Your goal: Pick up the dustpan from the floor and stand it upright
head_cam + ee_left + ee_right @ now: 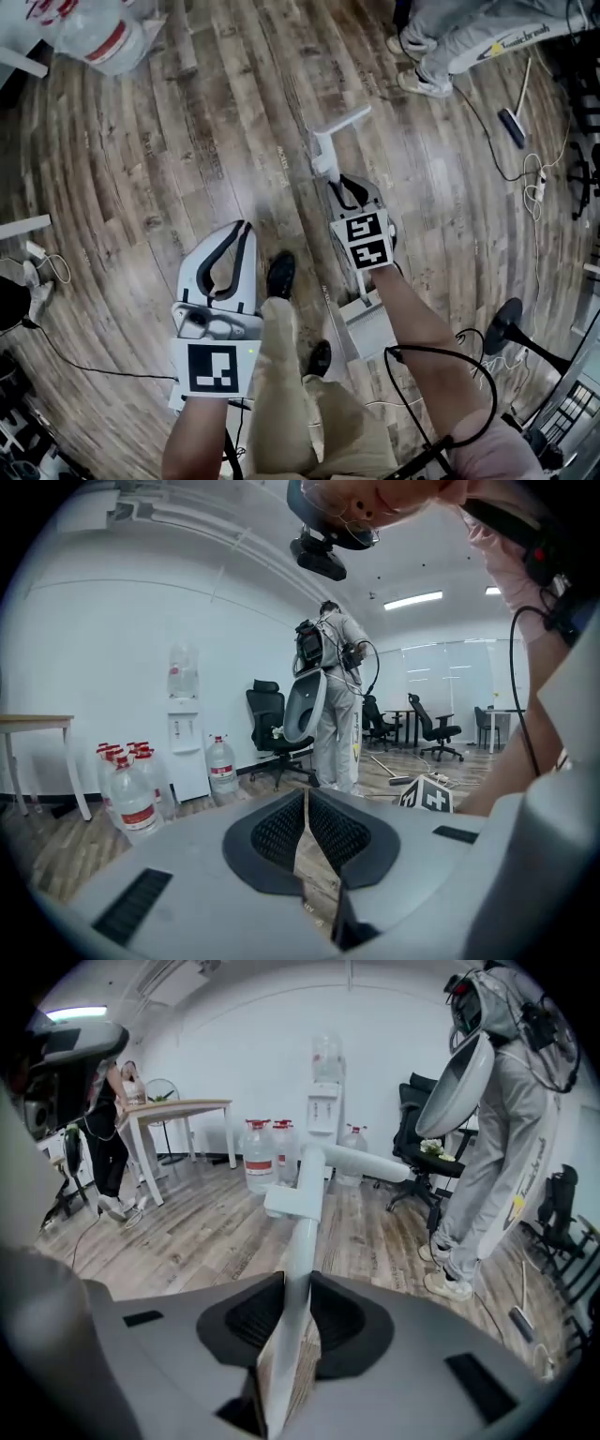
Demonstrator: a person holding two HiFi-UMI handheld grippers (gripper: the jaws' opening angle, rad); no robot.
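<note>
The white dustpan has a long handle (328,155) ending in a crossbar and a grey-white pan (370,323) low down by the person's feet. My right gripper (351,190) is shut on the handle about midway. In the right gripper view the handle (305,1213) runs up between the dark pads (339,1312) of the gripper (295,1283) to the crossbar (361,1162). Whether the pan touches the floor I cannot tell. My left gripper (243,226) hangs to the left, shut with nothing in it; its view shows the gripper (307,799) with pads meeting.
Wood floor all round. Large water bottles (103,37) lie at the far left, seen also as bottles (261,1152) beside a table (178,1108). A person in grey (450,42) stands far right, near a brush (512,127), cables and a power strip (539,186).
</note>
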